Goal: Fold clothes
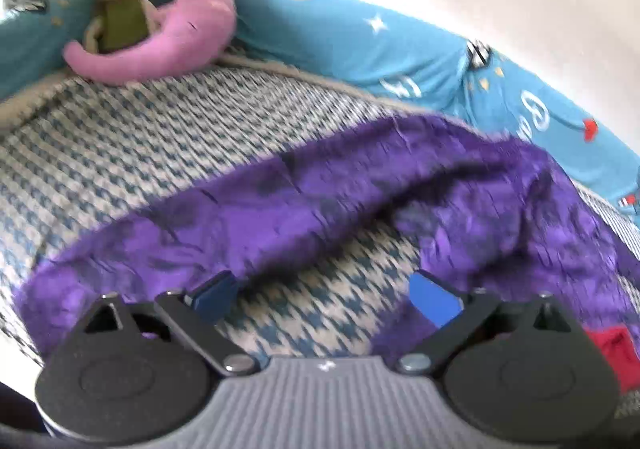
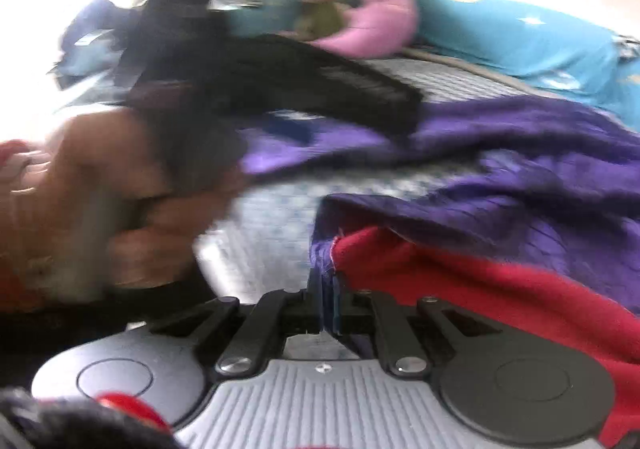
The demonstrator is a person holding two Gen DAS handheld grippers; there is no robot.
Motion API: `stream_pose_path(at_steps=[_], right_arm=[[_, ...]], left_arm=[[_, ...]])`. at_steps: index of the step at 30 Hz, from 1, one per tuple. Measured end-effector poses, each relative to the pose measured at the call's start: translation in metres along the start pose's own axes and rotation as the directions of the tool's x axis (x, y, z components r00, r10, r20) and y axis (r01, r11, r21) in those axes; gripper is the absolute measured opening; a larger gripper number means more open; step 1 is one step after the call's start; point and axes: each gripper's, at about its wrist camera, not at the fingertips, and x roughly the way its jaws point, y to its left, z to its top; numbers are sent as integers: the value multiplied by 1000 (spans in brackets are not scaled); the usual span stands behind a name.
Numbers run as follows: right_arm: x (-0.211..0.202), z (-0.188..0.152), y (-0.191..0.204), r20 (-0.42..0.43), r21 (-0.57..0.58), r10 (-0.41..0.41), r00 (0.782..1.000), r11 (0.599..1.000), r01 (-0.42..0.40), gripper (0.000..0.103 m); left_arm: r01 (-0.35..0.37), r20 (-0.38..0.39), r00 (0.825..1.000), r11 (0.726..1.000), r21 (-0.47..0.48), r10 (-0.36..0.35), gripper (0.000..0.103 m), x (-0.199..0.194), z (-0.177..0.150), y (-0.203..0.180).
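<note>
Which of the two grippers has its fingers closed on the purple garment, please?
The right gripper: its jaws are pinched shut on an edge of the purple garment. The left gripper is open, its blue pads spread apart over the houndstooth cover.

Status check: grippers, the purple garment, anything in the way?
Left gripper open, at purple garment edge. Right gripper shut on its hem. Garment rumpled, unfolded. Red cloth against it; plush toys beyond, clear.
</note>
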Motion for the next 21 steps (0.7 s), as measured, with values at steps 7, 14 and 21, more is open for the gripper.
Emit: stream_pose_path(at_steps=[7,14,21], right_arm=[[-6,-5,7,-34,-53,-35,999,998,33,20],[-26,-11,-16,-20,52,-134,991,990,135,31],[-46,-20,-38,-20,131,-254,967,958,254,31]], left_arm=[[-13,-19,1000,998,55,14,103,5,-5,-13],[19,-49,999,981,191,-9,103,11,-19,-43],[84,-76,995,970,229,-68,103,10,-26,-58]])
